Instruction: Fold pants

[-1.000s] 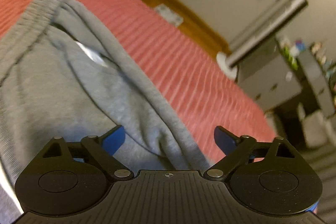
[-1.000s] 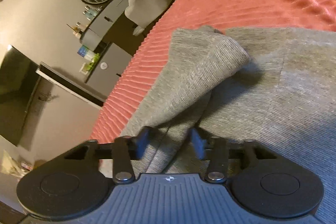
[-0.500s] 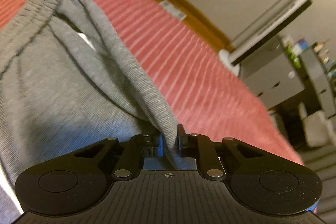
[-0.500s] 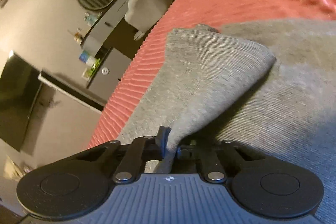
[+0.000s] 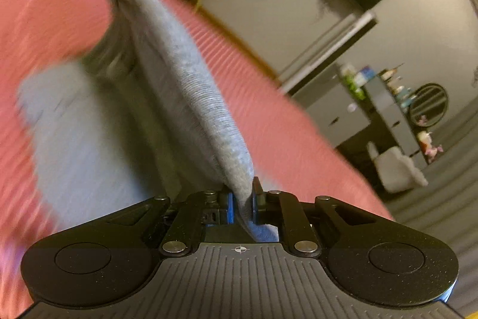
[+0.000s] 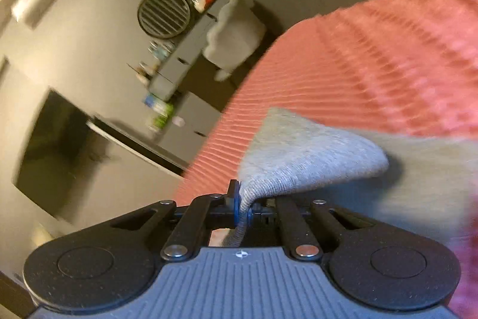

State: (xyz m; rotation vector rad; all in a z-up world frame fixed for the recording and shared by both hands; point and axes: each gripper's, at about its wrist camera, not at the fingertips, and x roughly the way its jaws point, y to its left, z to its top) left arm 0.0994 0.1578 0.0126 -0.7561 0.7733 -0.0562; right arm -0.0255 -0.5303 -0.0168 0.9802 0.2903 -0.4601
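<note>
In the left wrist view, the left gripper (image 5: 242, 199) is pinching an edge of the grey pants (image 5: 191, 97), its fingers (image 5: 257, 196) closed down to the thickness of the cloth. A taut ridge of fabric is running away from the fingers up toward a far bunched end, while the rest of the pants are lying blurred on the red ribbed bed cover (image 5: 269, 109). The risk here, as I judge it, is slipping: only a narrow bite of knit is sitting between the fingers, so a quick pull against the weight of the trailing cloth could be dragging it free. The stretched ridge could also be twisting, so the fold would be landing crooked.

In the right wrist view, the right gripper (image 6: 243, 207) is likewise clamping the pants (image 6: 298, 157), with fingers (image 6: 234, 199) nearly together and a tail of fabric poking back through them. A lifted flap is spreading out ahead, hanging over the part of the garment lying flat on the bed cover (image 6: 373, 65). The danger I see is the two hands travelling unevenly, which would be skewing the carried edge, or the flap drooping and catching on the lower layer and bunching it.
</note>
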